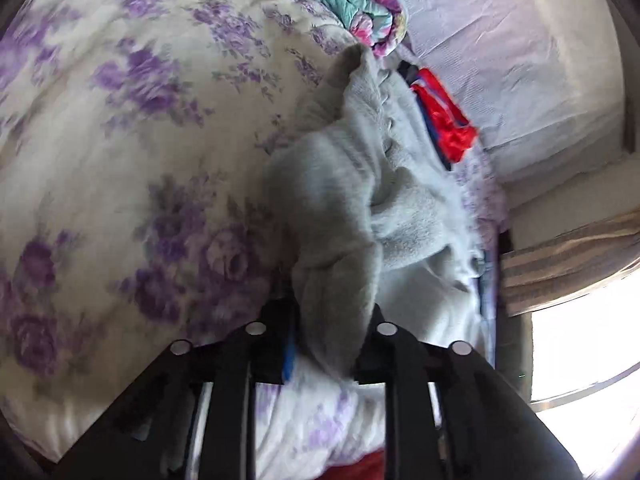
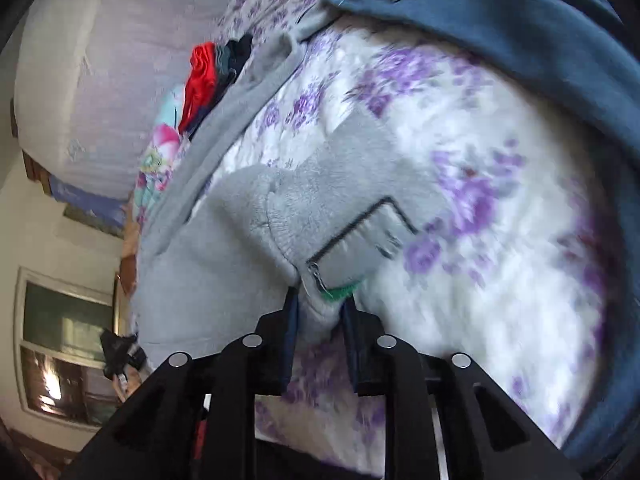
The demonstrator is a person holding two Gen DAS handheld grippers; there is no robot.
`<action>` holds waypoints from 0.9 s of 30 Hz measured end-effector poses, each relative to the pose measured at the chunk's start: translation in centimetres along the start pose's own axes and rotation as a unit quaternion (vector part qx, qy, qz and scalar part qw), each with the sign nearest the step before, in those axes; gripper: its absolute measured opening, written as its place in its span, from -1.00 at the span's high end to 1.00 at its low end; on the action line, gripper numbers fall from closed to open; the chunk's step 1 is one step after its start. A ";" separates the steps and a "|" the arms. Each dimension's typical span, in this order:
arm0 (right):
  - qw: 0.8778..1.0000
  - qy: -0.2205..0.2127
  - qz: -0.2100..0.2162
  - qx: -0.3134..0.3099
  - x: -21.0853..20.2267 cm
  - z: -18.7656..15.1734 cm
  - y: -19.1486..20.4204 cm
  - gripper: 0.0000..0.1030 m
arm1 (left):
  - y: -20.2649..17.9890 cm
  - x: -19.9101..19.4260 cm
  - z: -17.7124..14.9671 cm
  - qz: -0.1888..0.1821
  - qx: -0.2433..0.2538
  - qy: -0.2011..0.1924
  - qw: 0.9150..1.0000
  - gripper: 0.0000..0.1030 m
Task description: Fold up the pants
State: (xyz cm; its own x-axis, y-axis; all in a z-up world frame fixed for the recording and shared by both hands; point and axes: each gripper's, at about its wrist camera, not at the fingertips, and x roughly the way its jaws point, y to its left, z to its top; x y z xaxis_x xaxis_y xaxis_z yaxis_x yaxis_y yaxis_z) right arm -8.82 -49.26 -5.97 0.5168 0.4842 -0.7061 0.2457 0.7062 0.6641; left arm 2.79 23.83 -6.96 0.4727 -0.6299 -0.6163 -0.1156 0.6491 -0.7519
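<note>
The left gripper [image 1: 332,344] pinches the grey pants [image 1: 344,200]; the right gripper [image 2: 320,320] pinches them too. They lie on a flowery bed cover [image 1: 120,140].

1 grey pants [image 1: 336,200], 2 grippers [image 1: 332,344]

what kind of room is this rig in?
Most likely a home bedroom. The grey pants lie on a bed under a purple-flowered quilt, with a padded headboard behind, a small pile of folded clothes beside it, and a window in the wall.
</note>
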 end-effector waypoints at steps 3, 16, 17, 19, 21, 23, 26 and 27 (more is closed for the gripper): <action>0.992 -0.078 -0.083 -0.046 -4.1 -0.8 1.9 0.08 | -1.4 -3.1 -0.4 0.062 0.038 -0.059 0.996 0.22; 0.947 -0.055 -0.139 -0.283 6.7 -1.1 13.1 0.03 | -13.4 2.7 0.0 0.143 0.244 -0.070 0.957 -0.11; 0.947 -0.040 -0.158 -0.278 8.1 -1.0 12.4 0.03 | -12.7 4.4 0.2 0.177 0.244 -0.059 0.952 -0.11; 0.951 -0.040 -0.136 -0.274 8.8 -1.0 11.0 0.07 | -9.9 7.4 1.1 0.219 0.230 -0.041 0.947 0.08; 0.952 -0.044 -0.143 -0.266 8.0 -1.2 11.3 0.09 | -10.4 6.9 0.6 0.235 0.257 -0.060 0.935 0.12; 0.953 -0.069 -0.136 -0.263 6.7 -1.5 13.0 0.00 | -11.6 5.8 0.3 0.223 0.251 -0.070 0.939 0.01; 0.945 -0.084 -0.087 -0.304 6.4 -2.1 16.9 -0.10 | -14.5 3.5 0.0 0.172 0.267 -0.103 0.943 -0.30; 0.943 -0.084 -0.073 -0.314 6.9 -2.3 18.3 -0.11 | -15.2 3.2 0.1 0.175 0.271 -0.119 0.939 -0.40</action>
State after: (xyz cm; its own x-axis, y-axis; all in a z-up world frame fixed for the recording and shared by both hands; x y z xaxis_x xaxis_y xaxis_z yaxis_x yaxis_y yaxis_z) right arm -2.67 -31.83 0.74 0.6505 0.3062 -0.6951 -0.1829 0.9514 0.2479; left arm 6.18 11.96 2.55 0.6781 -0.2667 -0.6849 0.1319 0.9609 -0.2435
